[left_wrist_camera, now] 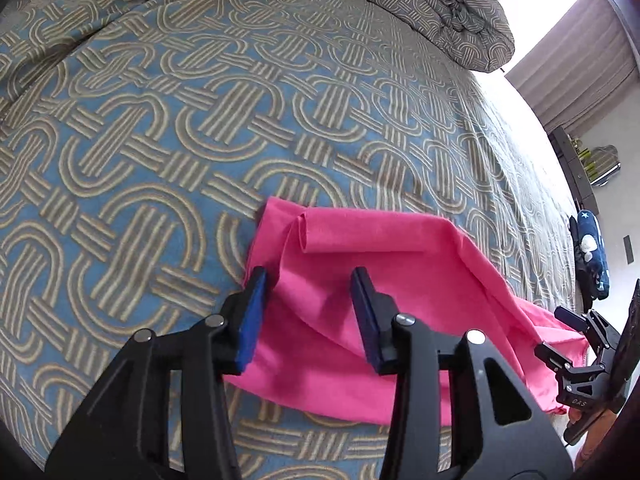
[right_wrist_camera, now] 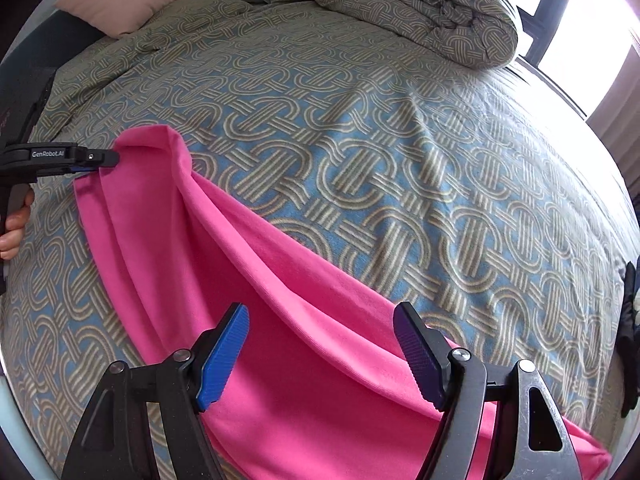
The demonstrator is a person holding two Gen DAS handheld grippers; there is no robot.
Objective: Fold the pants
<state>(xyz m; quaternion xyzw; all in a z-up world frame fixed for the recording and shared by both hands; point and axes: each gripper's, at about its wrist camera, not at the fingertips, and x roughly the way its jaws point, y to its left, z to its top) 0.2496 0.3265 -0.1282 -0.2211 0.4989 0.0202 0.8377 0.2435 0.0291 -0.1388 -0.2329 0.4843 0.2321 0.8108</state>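
Observation:
Bright pink pants (left_wrist_camera: pixel 360 300) lie loosely bunched on the patterned bedspread (left_wrist_camera: pixel 200 120). My left gripper (left_wrist_camera: pixel 308 280) is open, its blue pads either side of the cloth's left end, just above it. In the right wrist view the pants (right_wrist_camera: pixel 280 300) run from the lower right up to the left. My right gripper (right_wrist_camera: pixel 320 316) is open over their near end. The left gripper also shows in that view (right_wrist_camera: pixel 100 159) at the cloth's far corner. The right gripper shows in the left wrist view (left_wrist_camera: pixel 560 332) at the cloth's right end.
A rolled duvet (right_wrist_camera: pixel 420 4) in the same pattern lies at the far side of the bed (right_wrist_camera: pixel 360 160). A pink pillow (right_wrist_camera: pixel 120 4) sits at the far left. A dark blue item (left_wrist_camera: pixel 592 256) lies past the bed's right edge, by bright windows.

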